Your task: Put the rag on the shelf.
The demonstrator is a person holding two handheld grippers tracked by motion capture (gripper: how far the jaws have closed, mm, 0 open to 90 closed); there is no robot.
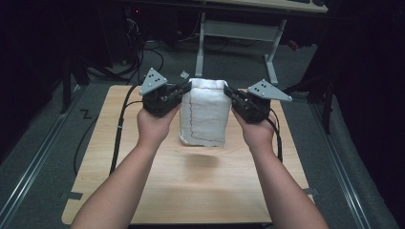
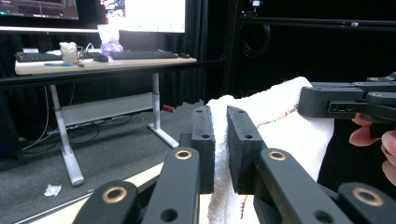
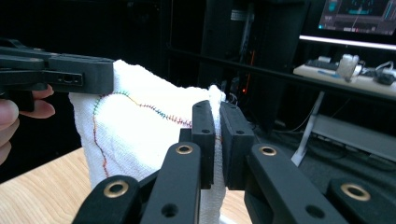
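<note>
High view: both grippers, left (image 1: 184, 90) and right (image 1: 230, 94), pinch the top corners of a white stitched cloth (image 1: 204, 114), lifted off the wooden table (image 1: 210, 186) (laying down apparently remains).

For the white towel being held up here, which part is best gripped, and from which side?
The two upper corners, one from each side. The white towel hangs limp, its stitched hem running along the edges, so corner pinches keep it spread. The left gripper and right gripper each already clamp a top corner, jaws shut on cloth, with its lower edge near the table.
</note>
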